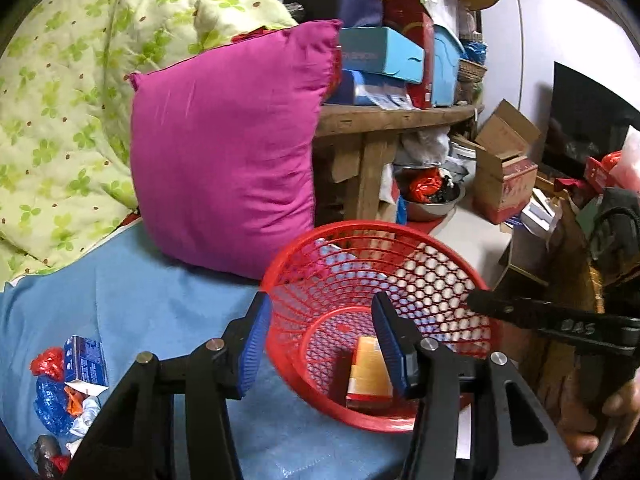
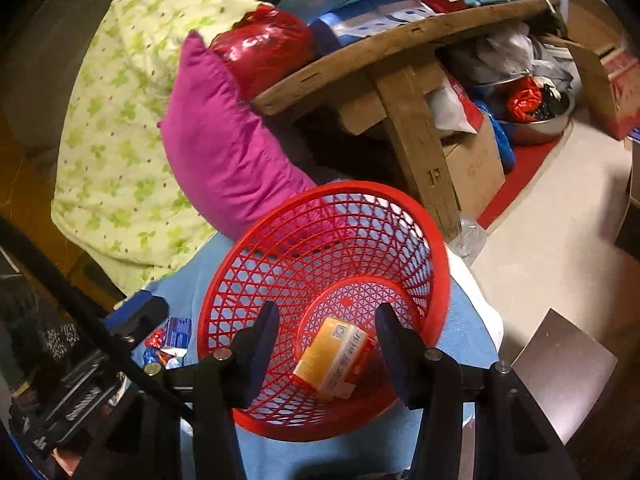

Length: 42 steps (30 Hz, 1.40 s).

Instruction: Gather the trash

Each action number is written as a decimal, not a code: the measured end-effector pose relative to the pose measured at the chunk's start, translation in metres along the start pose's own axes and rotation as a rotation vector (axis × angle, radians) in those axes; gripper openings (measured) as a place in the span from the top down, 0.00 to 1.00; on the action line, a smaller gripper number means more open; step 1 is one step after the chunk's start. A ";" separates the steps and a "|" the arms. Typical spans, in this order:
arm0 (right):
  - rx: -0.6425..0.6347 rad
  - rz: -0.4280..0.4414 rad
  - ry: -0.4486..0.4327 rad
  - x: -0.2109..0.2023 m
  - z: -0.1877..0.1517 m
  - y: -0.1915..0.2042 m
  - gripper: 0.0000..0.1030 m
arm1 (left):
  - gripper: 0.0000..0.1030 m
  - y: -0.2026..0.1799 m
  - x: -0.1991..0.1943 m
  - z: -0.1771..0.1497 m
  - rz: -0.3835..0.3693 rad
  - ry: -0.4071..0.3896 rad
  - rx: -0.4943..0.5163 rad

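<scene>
Trash (image 1: 70,384) lies in a small heap of wrappers and a blue carton at the far left of the blue bed sheet (image 1: 160,320), probably waiting to be gathered. Right of it, the red mesh basket (image 1: 400,264) sits tipped towards both cameras, likely for easy dropping; an orange carton (image 2: 330,358) already rests inside. The left gripper (image 1: 316,344) and right gripper (image 2: 326,350) both hover with jaws partly open, empty. Blur hides the carton's print; the heap's lower edge is cut off.
</scene>
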State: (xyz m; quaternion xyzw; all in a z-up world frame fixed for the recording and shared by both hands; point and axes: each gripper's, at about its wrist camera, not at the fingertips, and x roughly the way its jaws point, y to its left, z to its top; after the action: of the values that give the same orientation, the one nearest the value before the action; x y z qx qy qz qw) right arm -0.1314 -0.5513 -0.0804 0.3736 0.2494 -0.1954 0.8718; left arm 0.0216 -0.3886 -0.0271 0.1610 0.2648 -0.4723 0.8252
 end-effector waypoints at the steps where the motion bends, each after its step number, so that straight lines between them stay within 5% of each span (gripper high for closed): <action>1: -0.002 0.001 -0.005 -0.002 0.000 -0.002 0.48 | 0.48 0.008 -0.001 -0.003 0.004 -0.008 -0.014; 9: -0.037 0.014 -0.055 -0.013 -0.003 0.007 0.48 | 0.43 0.073 -0.005 -0.041 0.108 0.040 -0.132; 15: -0.153 0.127 -0.093 -0.033 -0.012 0.045 0.48 | 0.40 0.106 -0.034 -0.091 0.160 0.082 -0.163; 19: -0.271 0.297 -0.013 -0.042 -0.026 0.084 0.45 | 0.40 0.130 -0.065 -0.120 0.217 0.068 -0.206; 23: -0.439 0.392 0.136 -0.034 -0.057 0.130 0.29 | 0.34 0.159 -0.099 -0.150 0.320 0.041 -0.242; 26: -0.562 0.341 0.242 -0.008 -0.087 0.153 0.25 | 0.33 0.182 -0.119 -0.169 0.388 0.032 -0.266; 32: -0.758 0.052 0.437 0.090 -0.130 0.175 0.25 | 0.30 0.244 -0.152 -0.203 0.517 0.029 -0.346; 40: -0.835 -0.170 0.621 0.177 -0.148 0.166 0.26 | 0.30 0.294 -0.175 -0.236 0.615 0.000 -0.434; 42: -0.811 -0.178 0.646 0.183 -0.149 0.161 0.36 | 0.30 0.306 -0.179 -0.244 0.625 -0.011 -0.473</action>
State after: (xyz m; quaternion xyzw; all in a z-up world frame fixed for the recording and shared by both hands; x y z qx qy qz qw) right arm 0.0571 -0.3645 -0.1865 0.0247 0.5918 -0.0312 0.8051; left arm 0.1421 0.0151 -0.1143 0.0369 0.3002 -0.1250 0.9449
